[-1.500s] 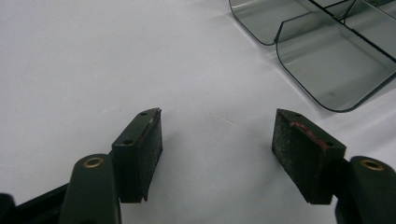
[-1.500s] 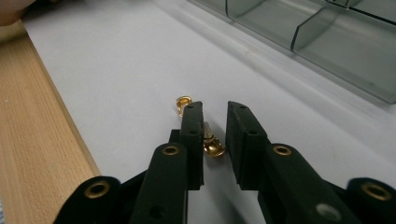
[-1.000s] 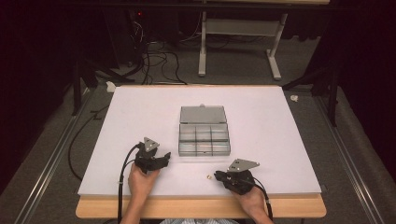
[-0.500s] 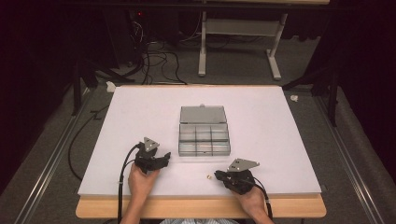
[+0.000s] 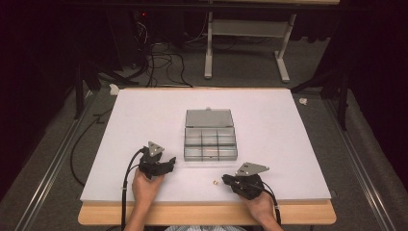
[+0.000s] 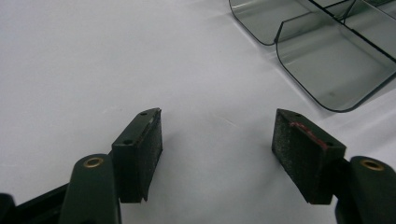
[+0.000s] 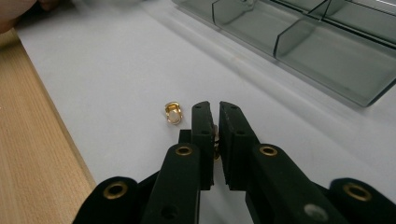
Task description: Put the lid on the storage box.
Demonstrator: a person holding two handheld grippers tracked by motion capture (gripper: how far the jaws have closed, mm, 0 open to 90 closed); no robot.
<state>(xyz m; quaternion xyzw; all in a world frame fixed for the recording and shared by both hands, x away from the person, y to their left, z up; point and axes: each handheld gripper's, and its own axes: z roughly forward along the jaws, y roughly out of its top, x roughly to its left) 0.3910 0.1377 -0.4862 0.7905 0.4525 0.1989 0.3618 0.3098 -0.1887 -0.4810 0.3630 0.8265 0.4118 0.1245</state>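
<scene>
Gold bit (image 7: 216, 140) nipped in the slit between the jaws of the right hand-held gripper (image 7: 215, 109), seen as no more than a thin glint between the black pads. Jaws clenched almost flat together on it, tips low over the white surface (image 5: 144, 115), close to the wooden front edge (image 7: 28, 140). Too little on show to say what kind of piece it is.

Just beside those tips, lying loose and apart from them: a second gold trinket (image 7: 173, 113) with a pale centre, resting on the surface.

A little farther in and to the other side, the left hand-held gripper (image 6: 217, 135), released, pads well apart, nothing between them, hovering over bare surface next to the near corner of the box.

Beyond both, mid-surface: a smoky clear plastic box (image 5: 210, 158) split into small compartments, as far as can be told bare inside, with its grey lid (image 5: 209, 118) swung open and lying flat on the far side.

Judging by all this, sorting small pieces into the box, with the pick-up done and the carry next. Calls for lifting the right hand-held gripper without slackening the pinch, since a piece this slim would slip out easily, then moving forward over the front wall of the box to one compartment and letting go low, so nothing bounces out. After that, back for the loose trinket. Left side free to steady the box if it slides.
</scene>
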